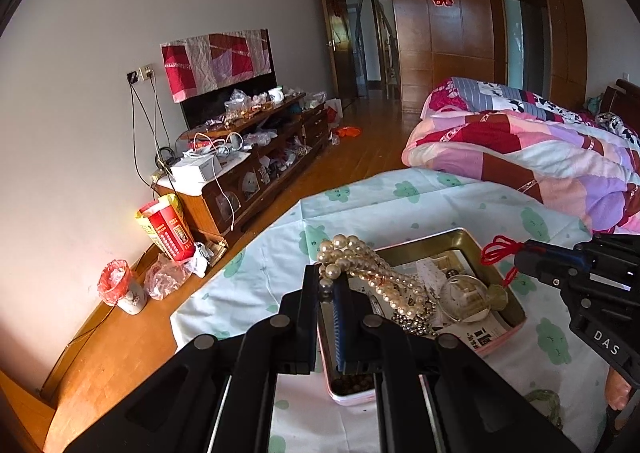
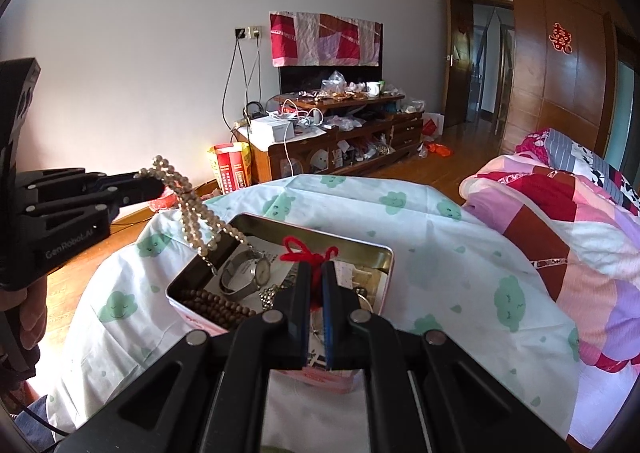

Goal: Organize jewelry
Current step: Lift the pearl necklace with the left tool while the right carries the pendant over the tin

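Note:
An open pink tin box (image 1: 516, 303) (image 2: 382, 253) sits on the cloud-print sheet. My left gripper (image 1: 326, 281) (image 2: 158, 183) is shut on a pearl necklace (image 1: 360, 261) (image 2: 192, 213), held above the tin's left side, strands dangling into it. My right gripper (image 2: 316, 273) (image 1: 520, 257) is shut on a red cord (image 2: 306, 253) (image 1: 498, 251) over the tin; a pale green pendant (image 1: 498, 293) hangs from the cord. Inside the tin lie a metal watch (image 2: 248, 273), brown wooden beads (image 2: 212, 303) (image 1: 354, 385), a clear bangle (image 1: 464, 297) and a silver chain (image 1: 416, 319).
A pink patchwork quilt (image 2: 560, 221) (image 1: 520, 149) is bunched at the right on the bed. A green bracelet (image 1: 548, 405) lies on the sheet near the tin. A cluttered wooden TV cabinet (image 2: 340, 141) stands across the wood floor, with a red box (image 1: 166, 229) beside it.

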Demonstrator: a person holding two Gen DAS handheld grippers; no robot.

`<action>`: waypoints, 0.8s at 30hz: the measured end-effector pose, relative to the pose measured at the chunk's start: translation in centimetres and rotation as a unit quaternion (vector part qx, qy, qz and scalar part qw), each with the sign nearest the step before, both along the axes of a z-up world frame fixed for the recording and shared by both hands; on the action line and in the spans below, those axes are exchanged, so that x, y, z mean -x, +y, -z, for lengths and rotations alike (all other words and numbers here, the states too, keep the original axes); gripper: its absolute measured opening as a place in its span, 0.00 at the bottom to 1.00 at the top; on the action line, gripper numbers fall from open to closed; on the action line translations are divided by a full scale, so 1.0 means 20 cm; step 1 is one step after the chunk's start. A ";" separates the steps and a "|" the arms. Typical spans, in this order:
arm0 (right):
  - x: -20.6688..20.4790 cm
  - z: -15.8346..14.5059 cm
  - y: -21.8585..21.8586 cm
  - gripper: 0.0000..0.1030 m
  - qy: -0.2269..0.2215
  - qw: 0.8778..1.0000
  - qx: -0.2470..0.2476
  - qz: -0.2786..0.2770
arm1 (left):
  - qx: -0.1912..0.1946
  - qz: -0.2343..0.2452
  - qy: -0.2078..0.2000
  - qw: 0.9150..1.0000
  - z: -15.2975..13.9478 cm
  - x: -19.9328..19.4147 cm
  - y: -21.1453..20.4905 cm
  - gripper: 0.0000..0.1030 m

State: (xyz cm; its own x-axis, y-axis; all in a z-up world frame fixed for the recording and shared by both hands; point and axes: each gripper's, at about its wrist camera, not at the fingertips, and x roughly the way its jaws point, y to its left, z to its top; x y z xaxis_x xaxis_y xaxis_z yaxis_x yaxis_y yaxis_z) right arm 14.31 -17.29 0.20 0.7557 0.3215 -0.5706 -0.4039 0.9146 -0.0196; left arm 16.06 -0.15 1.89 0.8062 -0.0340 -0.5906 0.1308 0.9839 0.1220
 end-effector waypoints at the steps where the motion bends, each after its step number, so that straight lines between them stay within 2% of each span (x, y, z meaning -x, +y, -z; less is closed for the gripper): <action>1: -0.01 0.01 0.00 0.07 0.001 1.000 -0.001 -0.002 | -0.001 -0.002 0.002 1.000 0.01 -0.01 0.00 0.05; 9: -0.07 0.04 0.04 0.07 0.005 1.000 0.007 -0.012 | -0.015 -0.010 0.014 1.000 0.09 -0.09 -0.01 0.05; 24: -0.19 0.15 0.06 0.07 0.027 0.999 0.033 0.003 | -0.025 -0.013 0.036 0.999 0.21 -0.16 -0.04 0.05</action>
State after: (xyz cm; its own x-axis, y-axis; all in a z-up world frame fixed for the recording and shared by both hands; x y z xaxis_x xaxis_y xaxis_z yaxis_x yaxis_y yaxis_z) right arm 18.09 -16.12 -2.73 0.7255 0.2781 -0.6296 -0.4008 0.9143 -0.0580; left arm 19.16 -0.99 -2.31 0.7615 0.0173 -0.6480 0.1164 0.9797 0.1630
